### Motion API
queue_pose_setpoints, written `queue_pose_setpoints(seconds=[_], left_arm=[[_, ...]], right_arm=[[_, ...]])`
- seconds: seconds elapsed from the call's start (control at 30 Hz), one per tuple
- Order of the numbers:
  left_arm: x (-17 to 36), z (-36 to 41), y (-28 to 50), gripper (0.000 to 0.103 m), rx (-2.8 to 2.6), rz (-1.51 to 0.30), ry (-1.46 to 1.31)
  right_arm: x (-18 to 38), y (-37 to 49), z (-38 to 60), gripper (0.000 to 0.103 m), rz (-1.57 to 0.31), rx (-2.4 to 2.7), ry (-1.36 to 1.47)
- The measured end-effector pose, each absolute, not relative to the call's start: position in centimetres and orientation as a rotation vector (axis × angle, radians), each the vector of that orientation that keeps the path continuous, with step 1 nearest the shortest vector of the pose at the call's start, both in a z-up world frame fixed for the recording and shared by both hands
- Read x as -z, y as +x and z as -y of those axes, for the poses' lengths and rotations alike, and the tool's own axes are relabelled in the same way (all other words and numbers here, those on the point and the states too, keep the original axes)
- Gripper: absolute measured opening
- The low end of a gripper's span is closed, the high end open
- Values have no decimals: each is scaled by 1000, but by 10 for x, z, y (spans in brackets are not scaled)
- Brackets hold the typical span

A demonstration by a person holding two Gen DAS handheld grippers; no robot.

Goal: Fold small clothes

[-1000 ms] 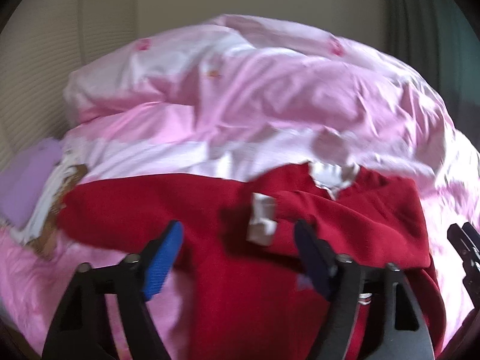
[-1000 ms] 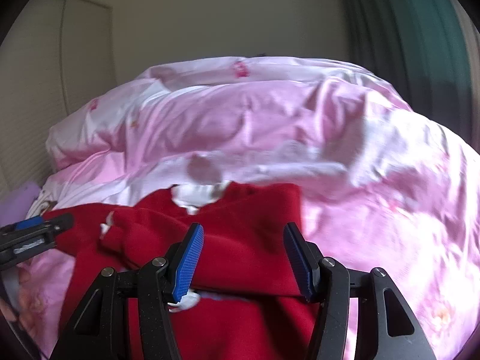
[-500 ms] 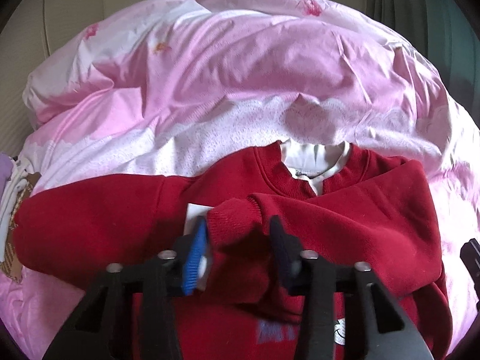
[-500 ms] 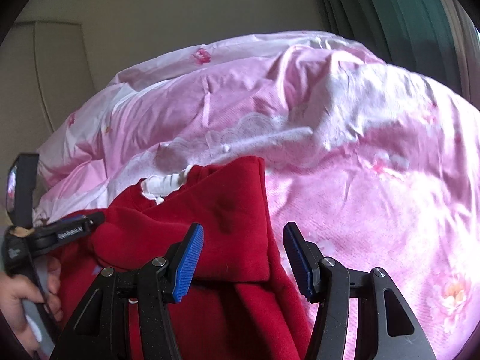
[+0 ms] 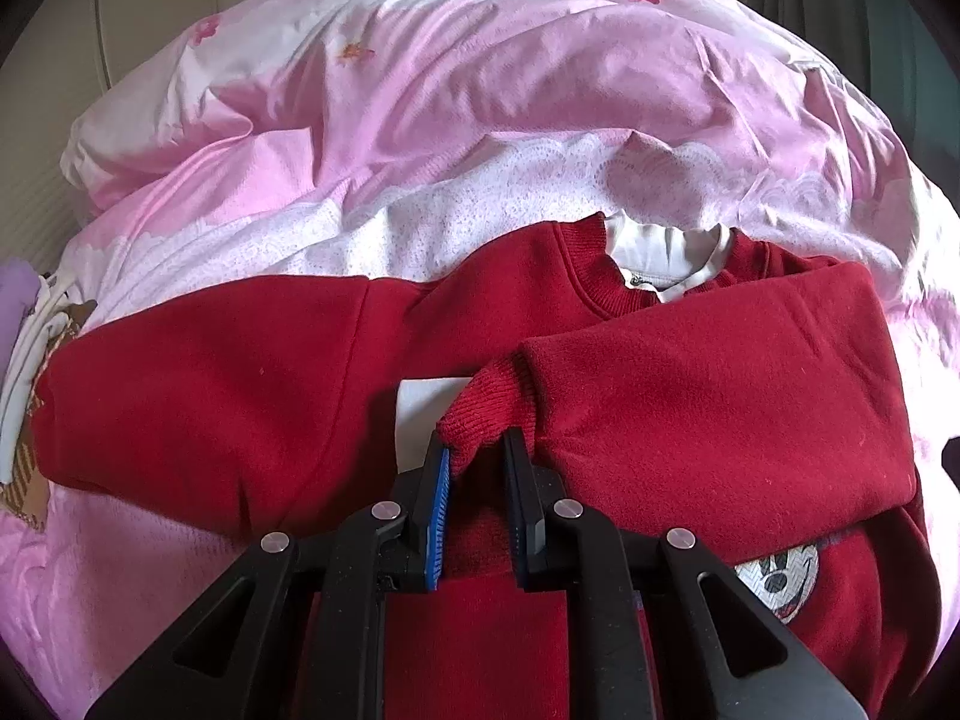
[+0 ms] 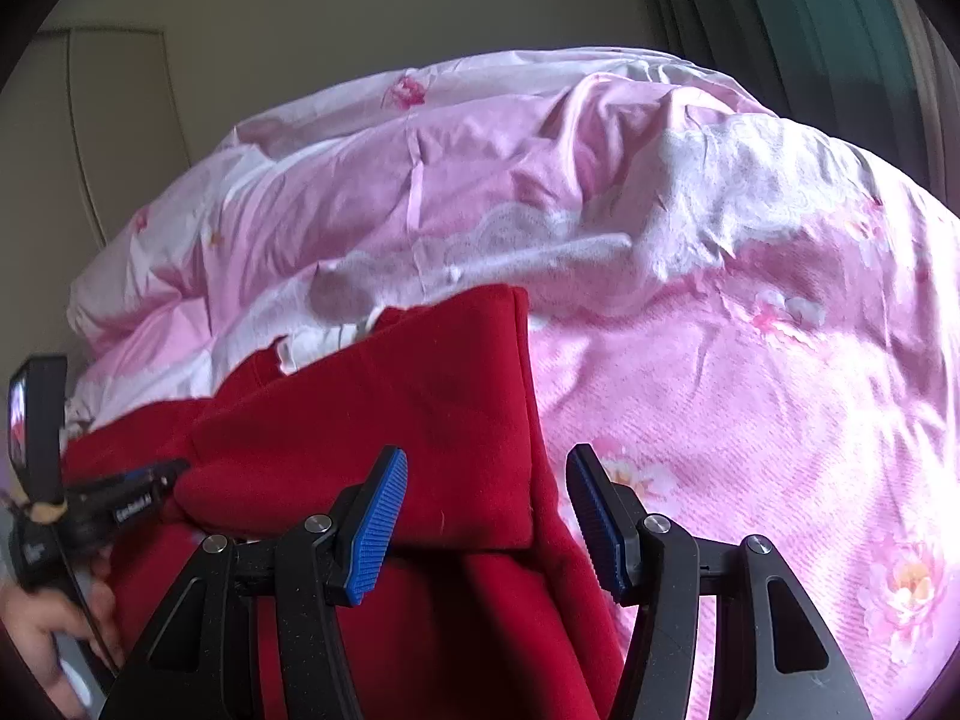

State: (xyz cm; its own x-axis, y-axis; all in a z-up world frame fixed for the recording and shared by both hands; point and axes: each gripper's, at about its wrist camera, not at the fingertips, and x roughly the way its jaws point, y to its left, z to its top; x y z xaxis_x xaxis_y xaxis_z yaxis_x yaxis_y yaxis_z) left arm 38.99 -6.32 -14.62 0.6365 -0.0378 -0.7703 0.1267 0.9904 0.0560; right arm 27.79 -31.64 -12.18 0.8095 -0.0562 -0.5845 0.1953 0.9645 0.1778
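Observation:
A small red sweatshirt (image 5: 240, 414) with a white collar (image 5: 660, 252) and a cartoon mouse print (image 5: 780, 576) lies face up on a pink duvet. Its right sleeve (image 5: 720, 408) is folded across the chest; the left sleeve stretches out flat to the left. My left gripper (image 5: 477, 450) is shut on the ribbed cuff (image 5: 480, 414) of the folded sleeve, next to a white tag (image 5: 426, 420). My right gripper (image 6: 486, 474) is open and empty above the sweatshirt's right side (image 6: 390, 420). The left gripper also shows in the right wrist view (image 6: 138, 492).
The rumpled pink floral duvet (image 5: 540, 90) covers the bed all around. A purple item (image 5: 15, 294) and a white printed cloth (image 5: 36, 372) lie at the far left. A beige wall and a green curtain (image 6: 810, 18) stand behind the bed.
My left gripper moved forward over the sweatshirt and closed on the folded sleeve's cuff. My right gripper stayed open and shifted to the sweatshirt's right side.

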Motion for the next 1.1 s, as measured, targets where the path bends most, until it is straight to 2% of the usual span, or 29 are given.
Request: queue_pose_setpoints(seconds=[0.13,0.27,0.47,0.77,0.87,1.1], left_arm=[[139,69,388,18,90,-866,117],[122,73,374,34,89,-827,126],[105,97,356,36,173,-776,149],[134,98,378,36,154,-855,153],[138,90,380,40,142,-865,135],[133,92,373,41,144,-841,145]], right_arm=[[123,276,318,57,-641,155,211],[123,272,323,57,-658,163,202],[131,269,326,57,-715,173,159],[156,277,333,57,-832,197,105],[166,278,343,57,-858,251,99],[155,268,336,57,-812,181,124]])
